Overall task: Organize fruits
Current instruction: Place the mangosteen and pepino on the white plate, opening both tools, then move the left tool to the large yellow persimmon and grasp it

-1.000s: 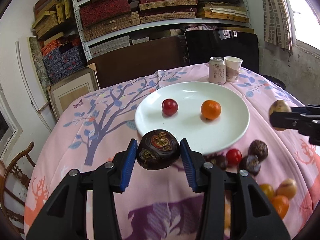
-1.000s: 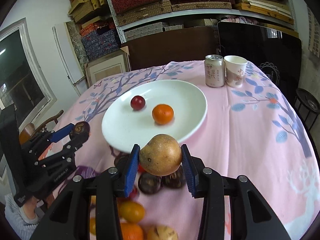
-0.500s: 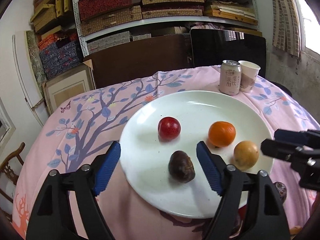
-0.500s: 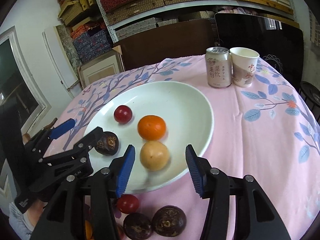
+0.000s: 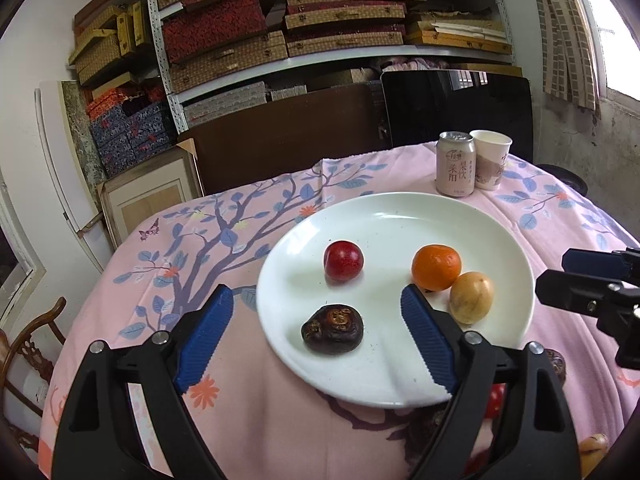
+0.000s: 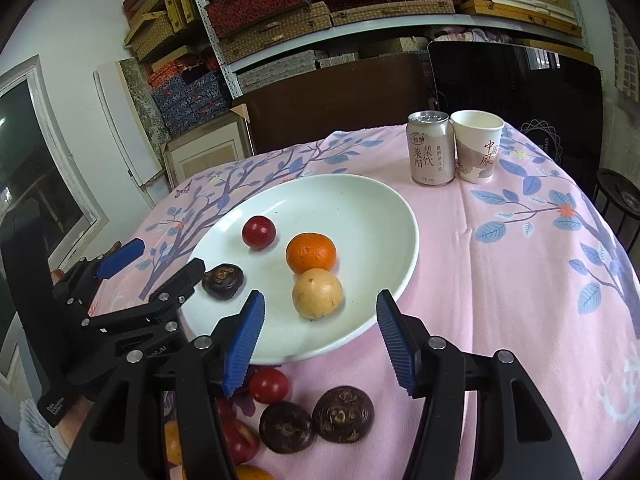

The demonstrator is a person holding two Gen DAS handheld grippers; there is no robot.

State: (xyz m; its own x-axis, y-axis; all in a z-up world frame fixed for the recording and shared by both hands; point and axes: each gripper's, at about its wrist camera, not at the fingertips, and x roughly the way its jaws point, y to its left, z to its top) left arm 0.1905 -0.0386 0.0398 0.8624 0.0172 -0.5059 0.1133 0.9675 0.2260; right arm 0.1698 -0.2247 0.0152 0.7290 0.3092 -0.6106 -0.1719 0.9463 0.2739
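Note:
A white plate (image 5: 400,216) (image 6: 384,208) on the pink tablecloth holds a red fruit (image 5: 343,261) (image 6: 259,232), an orange (image 5: 436,267) (image 6: 311,253), a yellow fruit (image 5: 471,297) (image 6: 317,293) and a dark wrinkled fruit (image 5: 333,329) (image 6: 223,281). My left gripper (image 5: 316,312) is open and empty, its jaws on either side of the dark fruit, pulled back a little. My right gripper (image 6: 320,316) is open and empty just behind the yellow fruit. Several loose fruits (image 6: 316,416) lie on the cloth before the plate.
A drink can (image 5: 455,164) (image 6: 431,148) and a paper cup (image 5: 490,159) (image 6: 476,146) stand behind the plate. Dark chairs and shelves of boxes stand beyond the table's far edge. A wooden chair (image 5: 28,344) is at the left.
Both grippers let their fruit go onto the plate, the left the dark fruit and the right the yellow one, then opened wide and drew back slightly.

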